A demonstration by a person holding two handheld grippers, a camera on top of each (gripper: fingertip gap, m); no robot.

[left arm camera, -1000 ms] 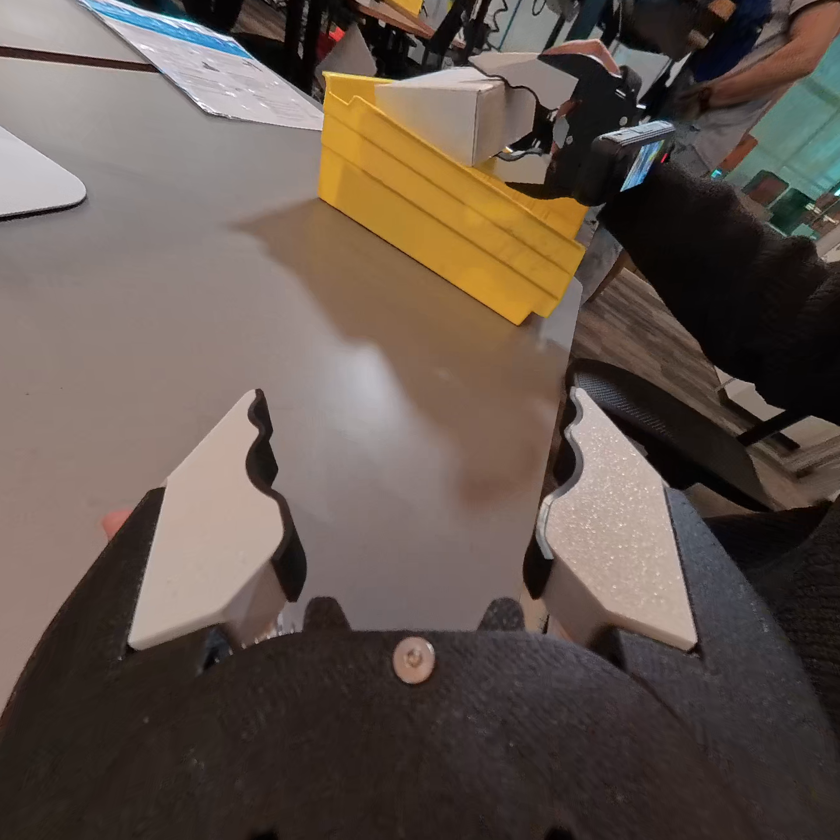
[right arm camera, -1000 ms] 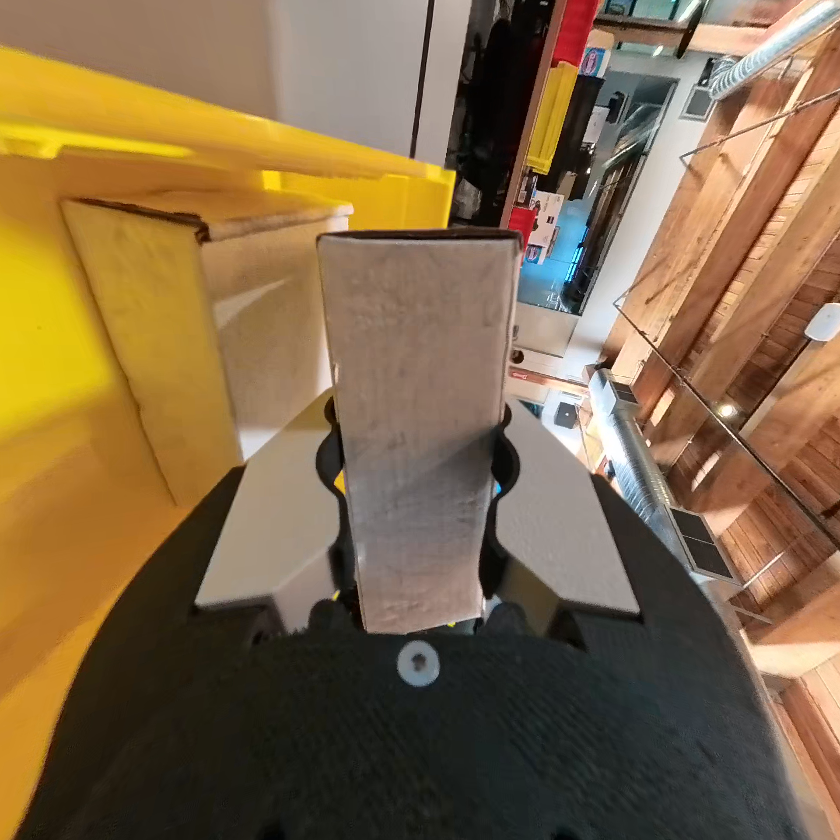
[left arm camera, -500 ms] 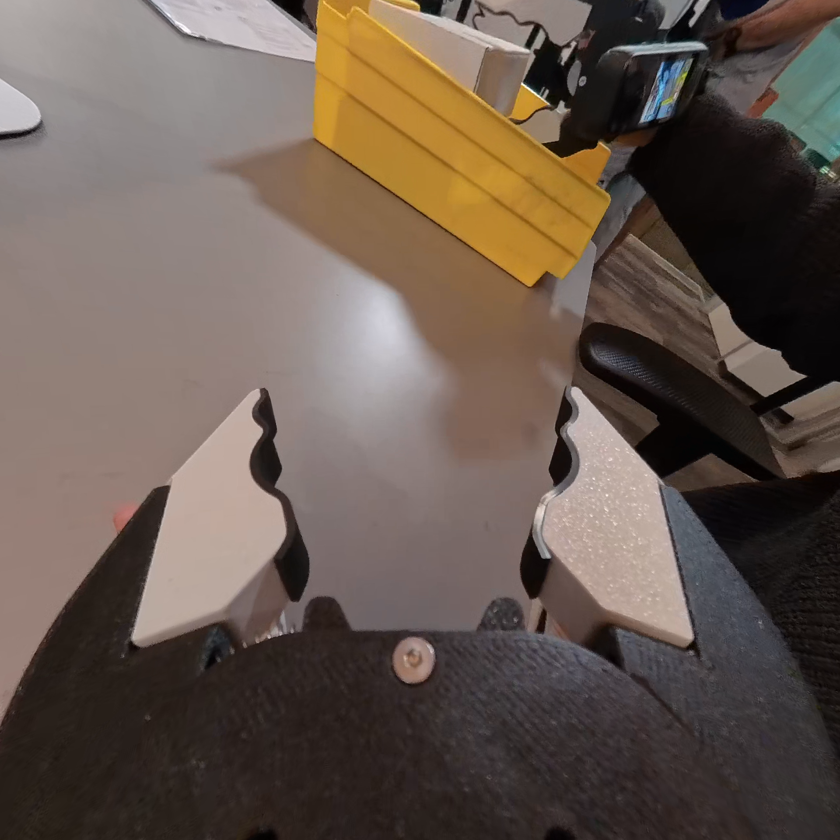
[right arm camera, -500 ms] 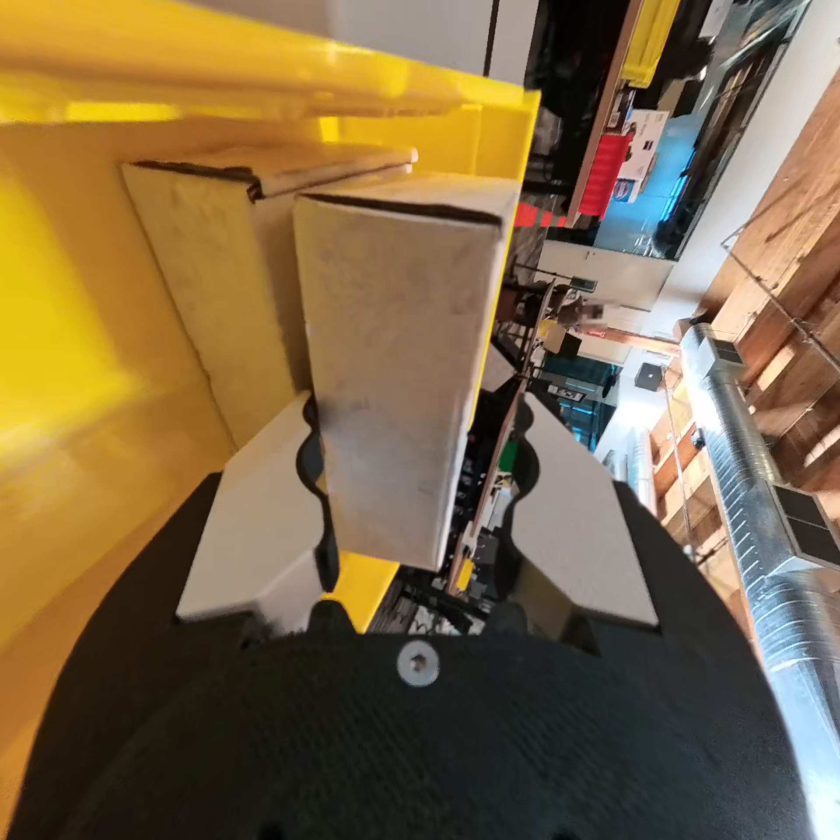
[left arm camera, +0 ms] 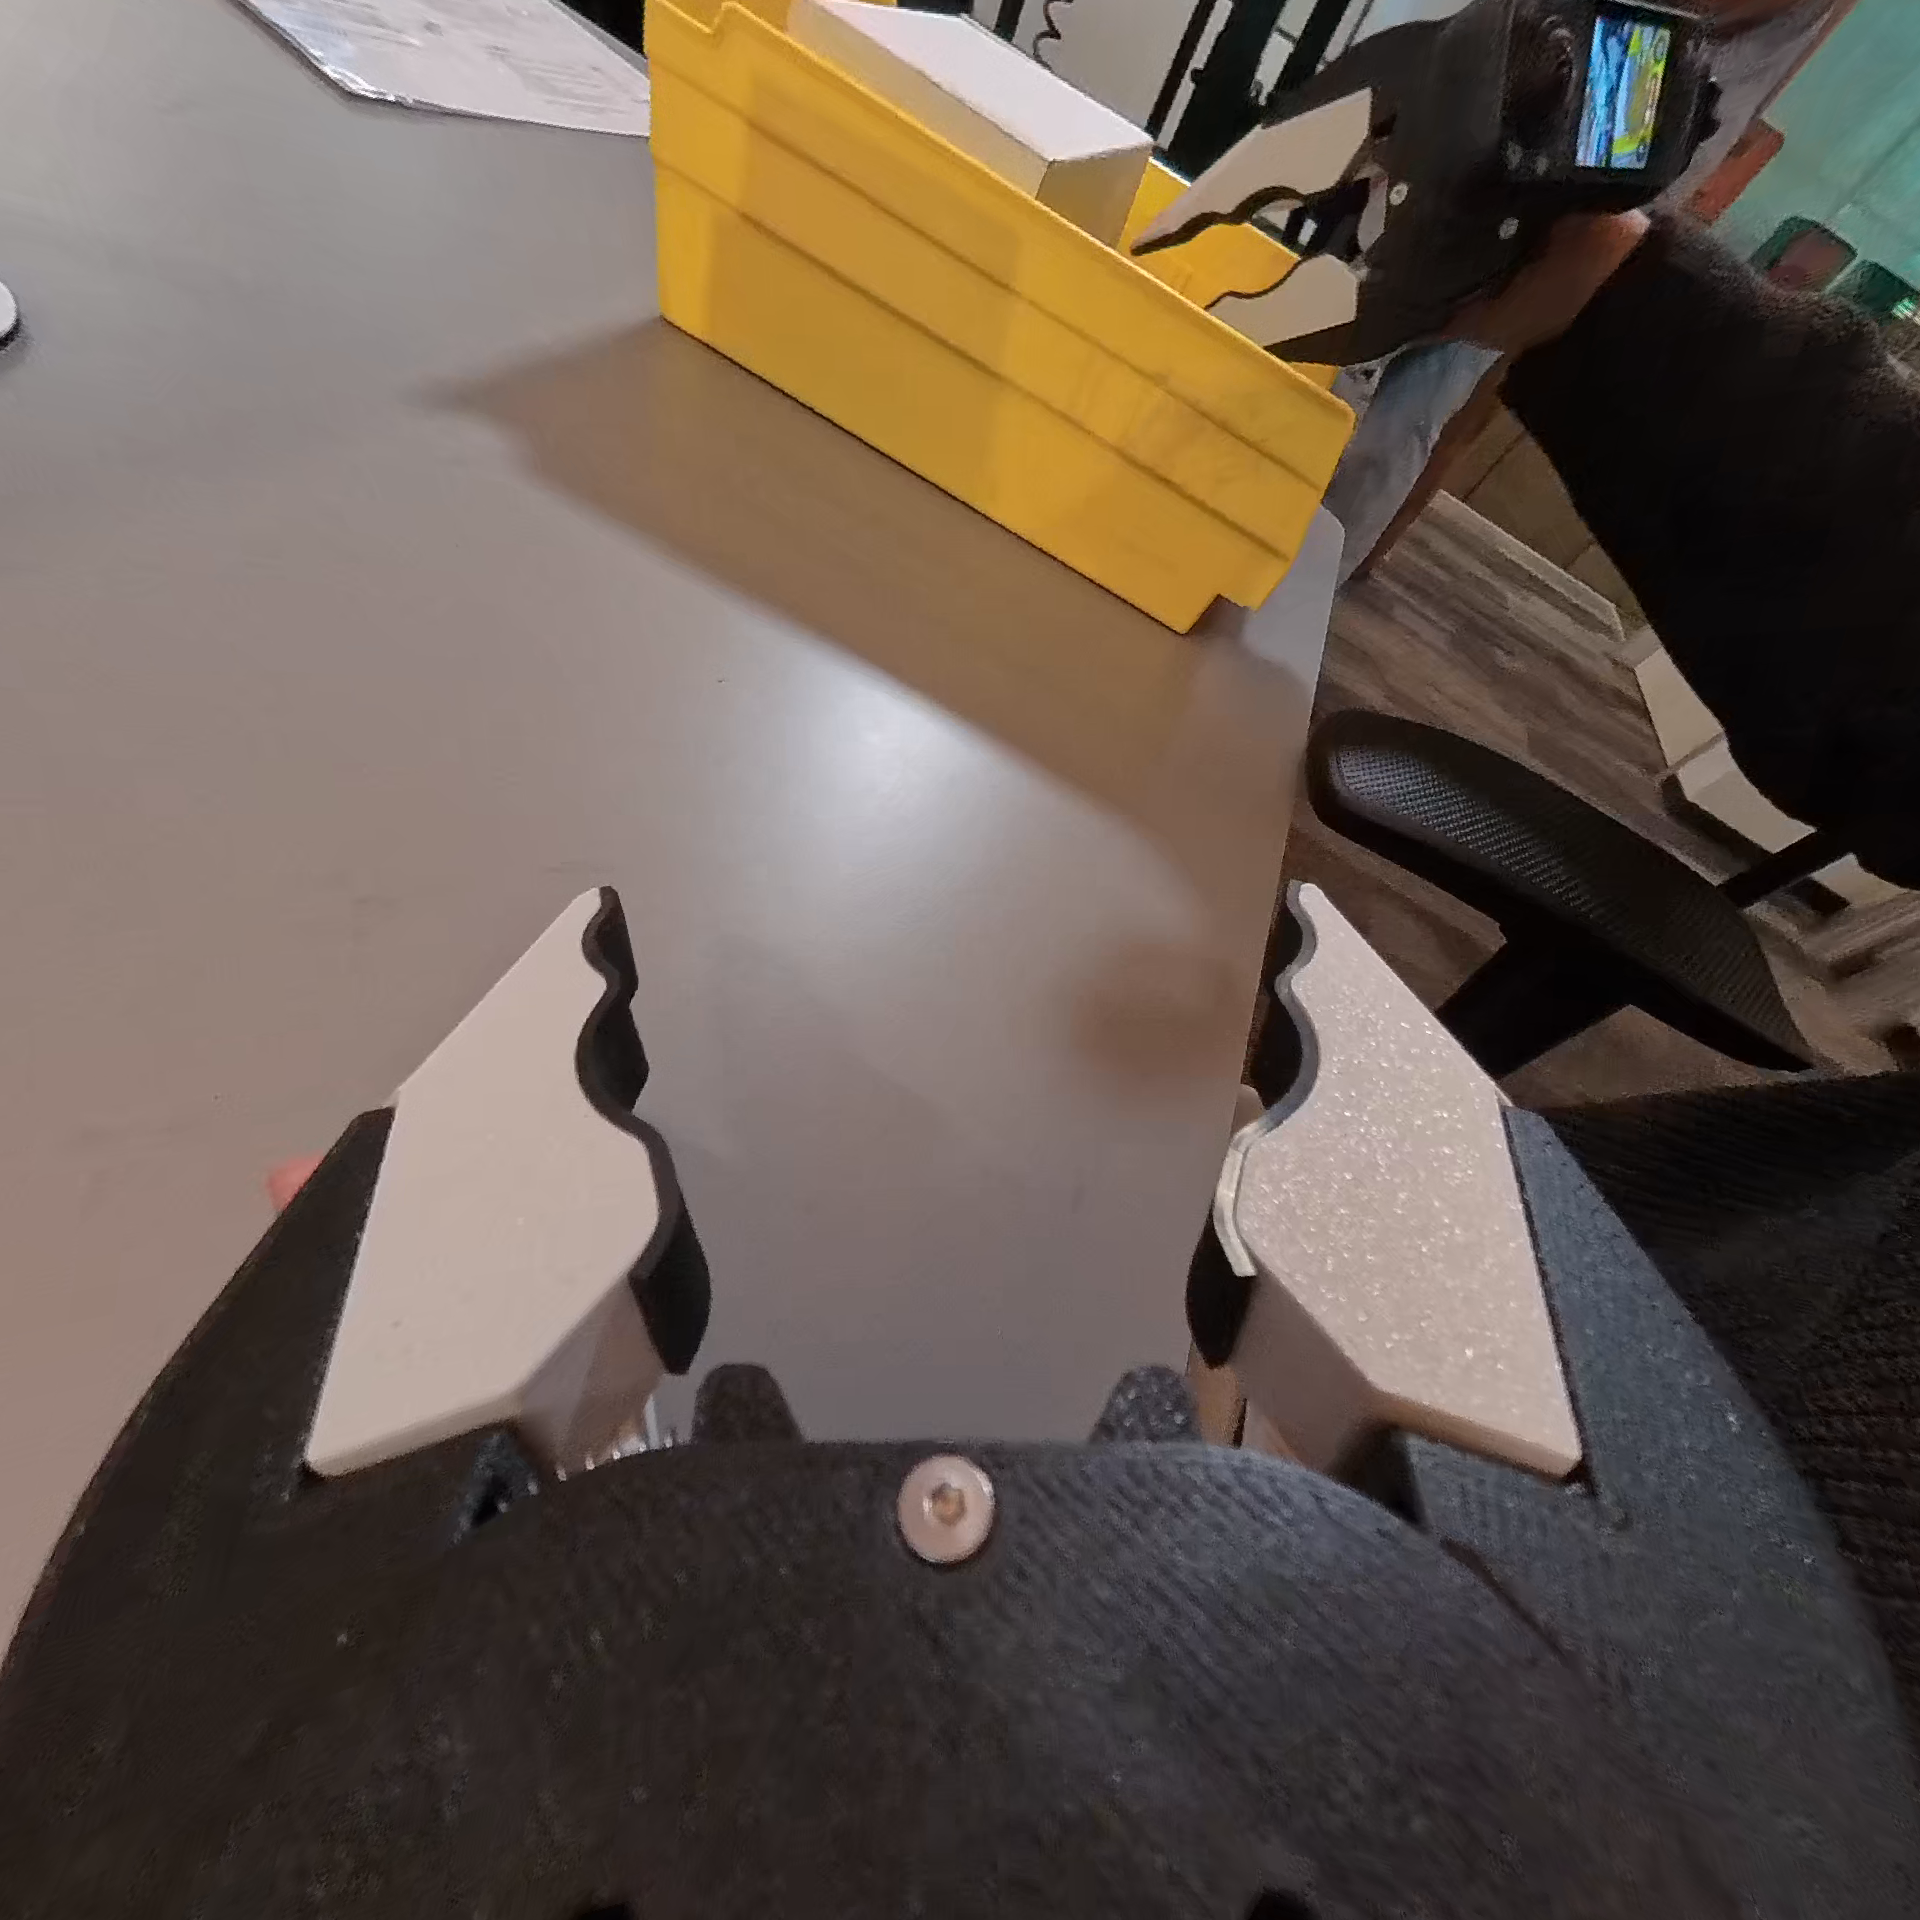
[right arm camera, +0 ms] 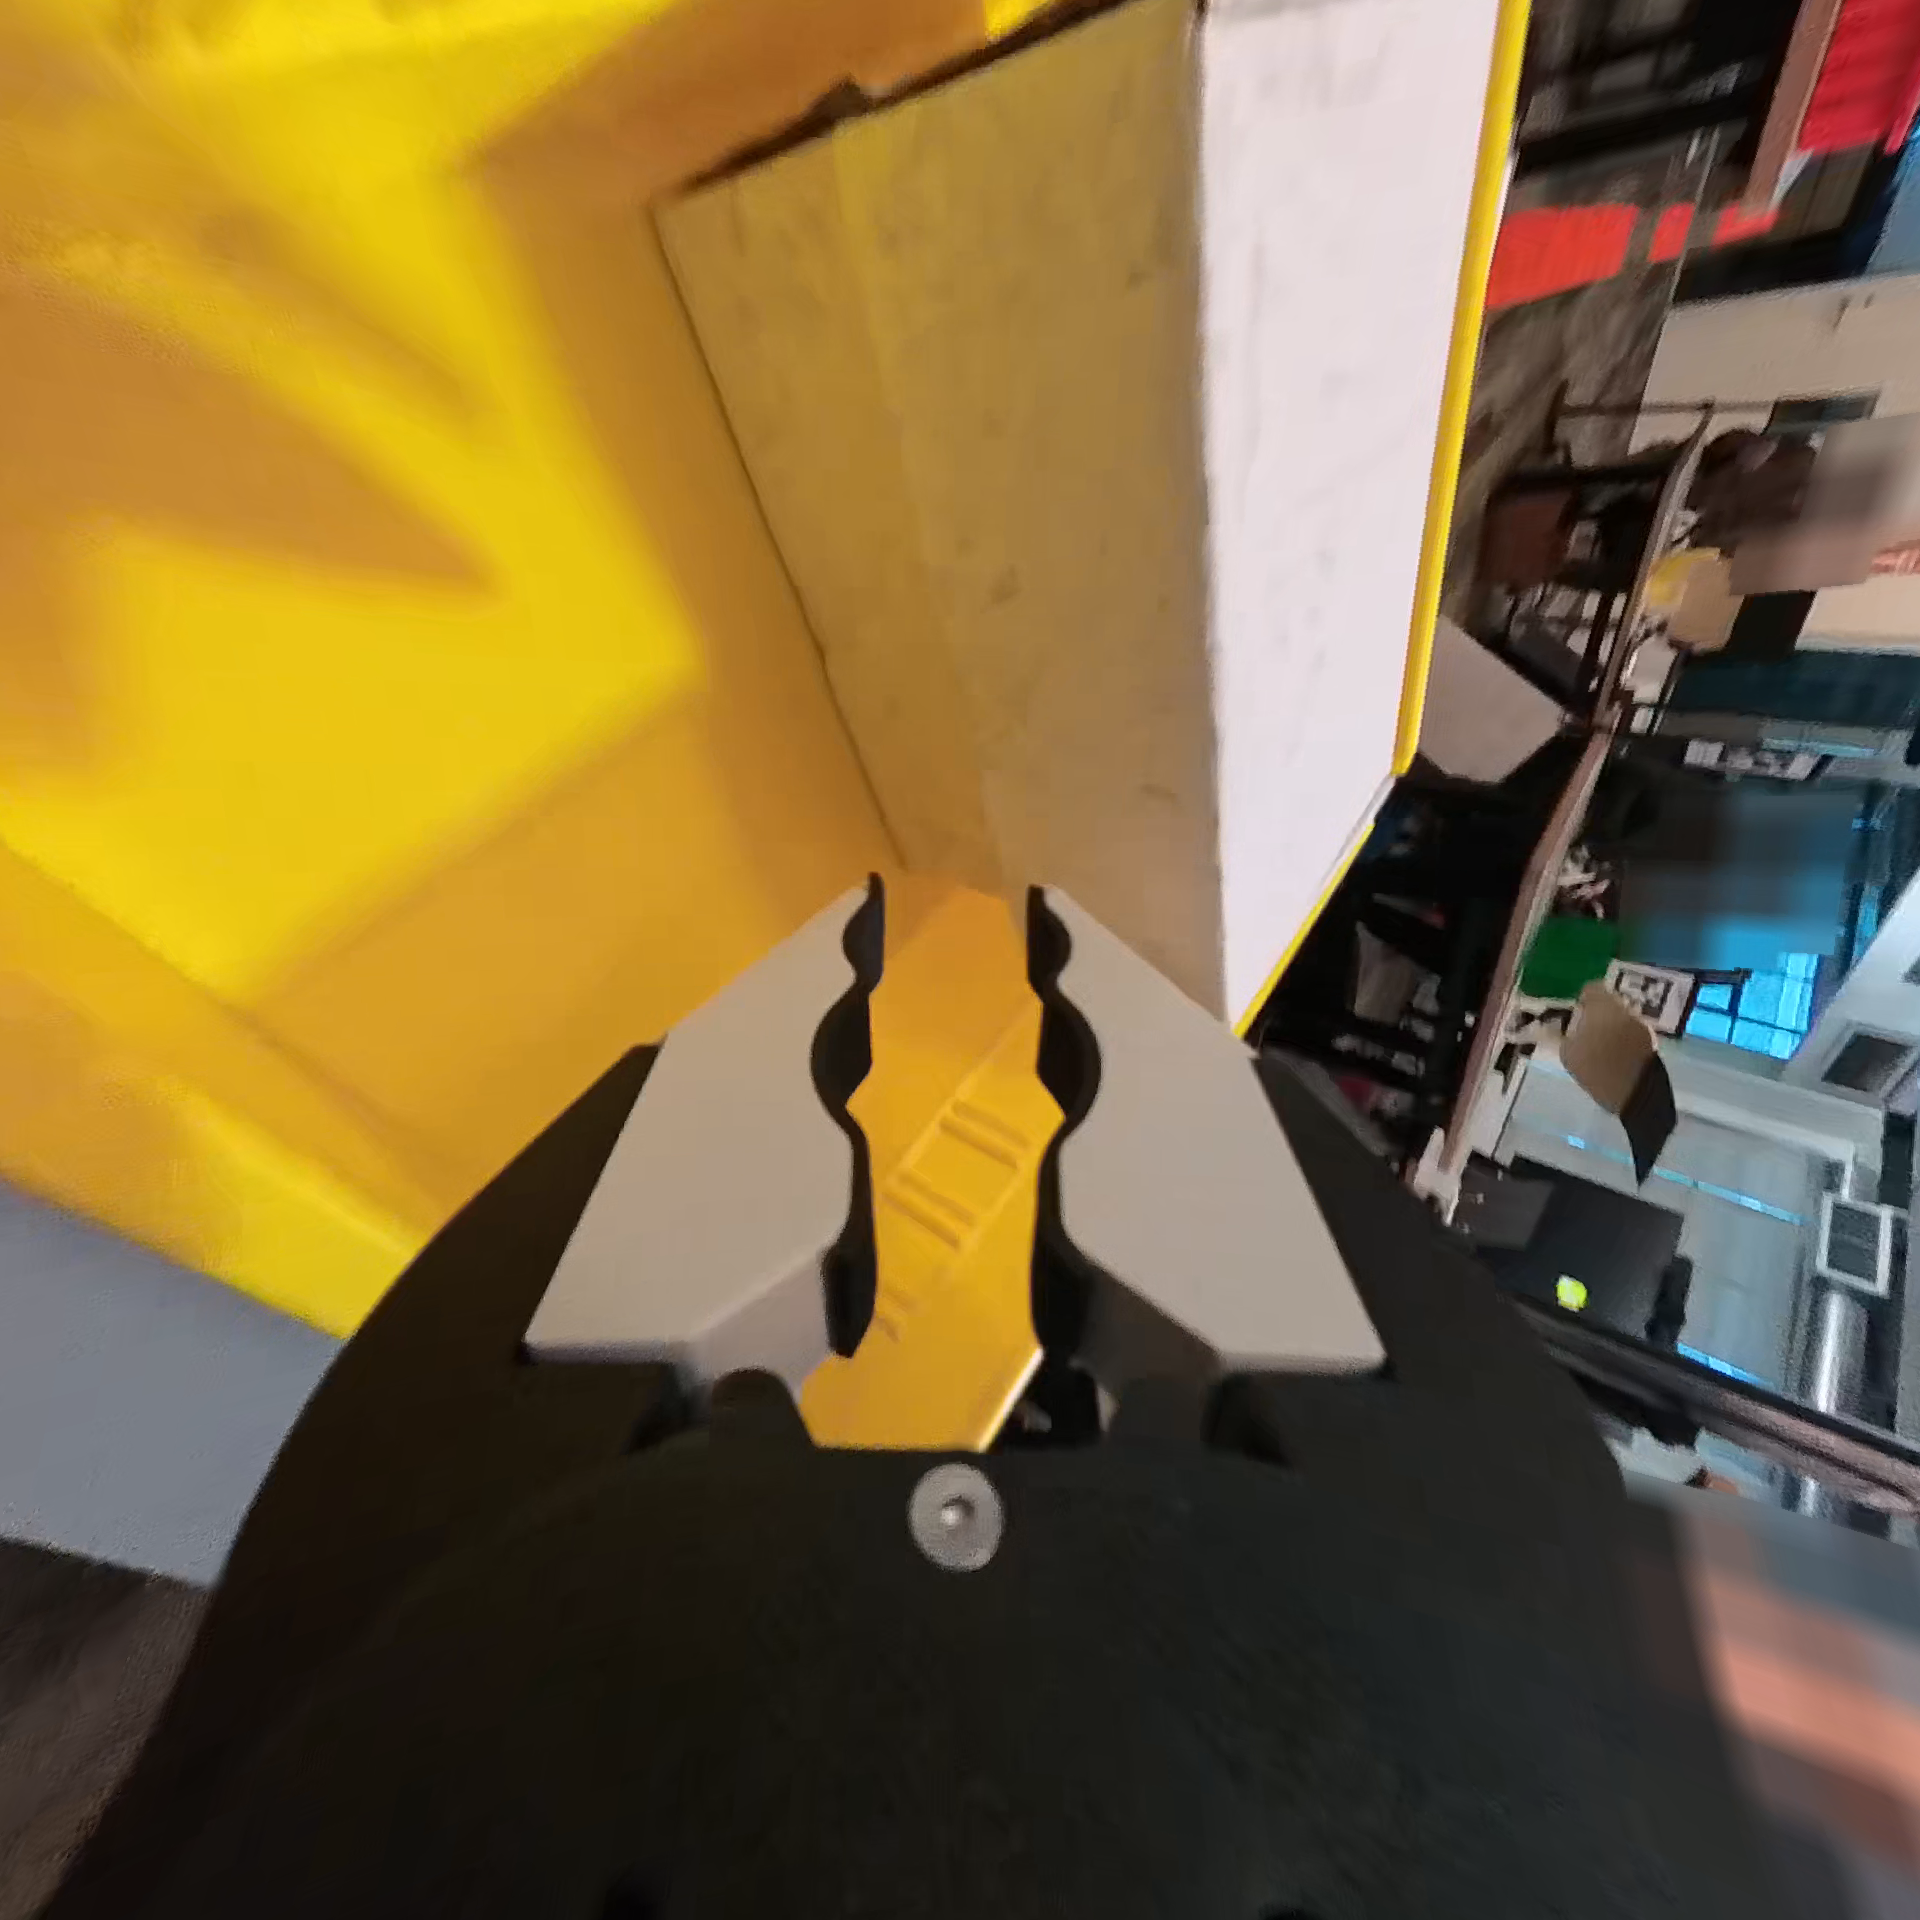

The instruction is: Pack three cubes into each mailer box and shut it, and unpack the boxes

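Left wrist view has the left gripper (left arm camera: 951, 1049) low over the grey bench (left arm camera: 416, 675), jaws spread wide w/ nothing between them, just bare benchtop. Further back sits a yellow bin (left arm camera: 935, 343) near the bench's right edge, w/ a white mailer box (left arm camera: 977, 104) poking up out of it, lid shut as far as can be seen. Right gripper (left arm camera: 1236, 260) shows up there too, hanging just beside the bin's near end, jaws apart and empty, held by an arm in a dark sleeve (left arm camera: 1745, 520). Black mesh chair (left arm camera: 1538, 862) off the bench edge, some printed sheets (left arm camera: 447, 52) at the far end.

Right wrist view is pretty blurry, but the right gripper (right arm camera: 951, 904) has a narrow gap between the fingers, gripping nothing, only yellow bin (right arm camera: 260, 623) plastic visible through the gap. It's aimed into the bin, where the mailer box (right arm camera: 1091, 436) stands against the bin wall, just ahead of the fingertips but not touching.
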